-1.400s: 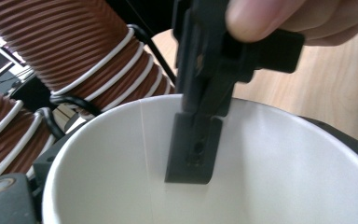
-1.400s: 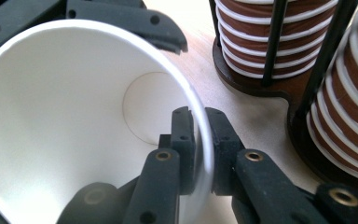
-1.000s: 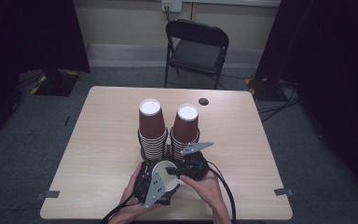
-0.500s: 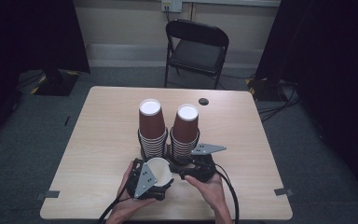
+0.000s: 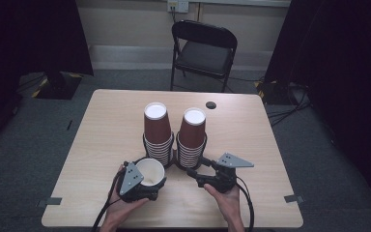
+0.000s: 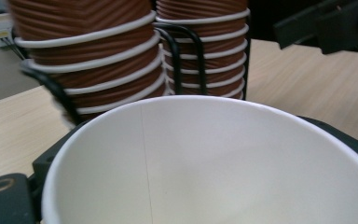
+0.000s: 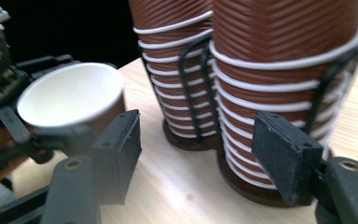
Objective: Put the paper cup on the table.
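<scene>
The right gripper (image 5: 196,173), jaws just spread and empty, sits beside the two stacks of cups (image 5: 175,133), having let go of the single cup (image 5: 150,172) that the left gripper (image 5: 142,186) now clamps upright, drawn clear near the table's (image 5: 101,121) front edge

A black folding chair (image 5: 204,47) stands beyond the table (image 5: 101,125), near 1 wall socket (image 5: 178,6).

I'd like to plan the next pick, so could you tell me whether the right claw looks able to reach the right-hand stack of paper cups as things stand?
Probably yes. The right claw has just been opening with nothing between its jaws, and the right-hand stack of paper cups stands directly ahead. The black wire holder may hinder a grip low down.
</scene>
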Tool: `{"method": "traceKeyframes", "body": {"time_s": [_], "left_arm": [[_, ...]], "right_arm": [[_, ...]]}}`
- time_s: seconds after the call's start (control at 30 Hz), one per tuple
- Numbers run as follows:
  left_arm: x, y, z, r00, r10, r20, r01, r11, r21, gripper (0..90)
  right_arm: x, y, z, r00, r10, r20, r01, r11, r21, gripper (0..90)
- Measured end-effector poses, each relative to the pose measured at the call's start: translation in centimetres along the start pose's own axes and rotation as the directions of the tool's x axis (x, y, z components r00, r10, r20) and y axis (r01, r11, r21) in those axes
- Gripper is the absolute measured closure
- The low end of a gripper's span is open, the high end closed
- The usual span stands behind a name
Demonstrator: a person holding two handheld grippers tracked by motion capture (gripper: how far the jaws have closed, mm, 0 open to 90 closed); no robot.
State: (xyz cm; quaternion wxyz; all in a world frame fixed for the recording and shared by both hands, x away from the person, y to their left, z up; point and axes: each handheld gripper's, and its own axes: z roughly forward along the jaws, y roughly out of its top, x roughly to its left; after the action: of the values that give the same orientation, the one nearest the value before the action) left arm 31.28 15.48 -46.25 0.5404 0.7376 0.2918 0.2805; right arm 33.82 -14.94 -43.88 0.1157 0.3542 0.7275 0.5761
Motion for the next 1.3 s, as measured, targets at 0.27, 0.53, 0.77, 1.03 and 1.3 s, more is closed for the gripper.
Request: {"method": "traceKeyframes", "body": {"time_s": [0.27,0.53,0.77,1.03,1.3], "left_arm": [[2.1,-0.2,-0.9,0.9981,-0.052,-0.035,0.05,0.9971,-0.059,6.7],[3.7,-0.6,-1.5,0.9929,-0.091,-0.077,0.086,0.9942,-0.064,6.7],[5.9,-1.0,-2.1,0.978,-0.135,-0.159,0.127,0.9902,-0.059,6.3],[8.3,-0.4,-1.6,0.9587,-0.184,-0.217,0.174,0.9825,-0.067,6.4],[10.6,0.0,-0.7,0.9382,-0.236,-0.253,0.223,0.9715,-0.081,5.9]], "right_arm": [[-0.6,-1.8,-1.4,0.9939,-0.046,0.1,0.049,0.998,-0.034,26.5],[-1.7,-3.4,-2.4,0.9824,-0.006,0.187,0.015,0.999,-0.046,19.6],[-2.5,-4.8,-3.9,0.9774,-0.018,0.211,0.04,0.994,-0.099,14.2],[-2.9,-5.5,-4.3,0.9491,-0.028,0.314,0.058,0.995,-0.086,13.8],[-3.4,-6.2,-4.3,0.9397,-0.024,0.341,0.067,0.991,-0.116,13.8]]}}
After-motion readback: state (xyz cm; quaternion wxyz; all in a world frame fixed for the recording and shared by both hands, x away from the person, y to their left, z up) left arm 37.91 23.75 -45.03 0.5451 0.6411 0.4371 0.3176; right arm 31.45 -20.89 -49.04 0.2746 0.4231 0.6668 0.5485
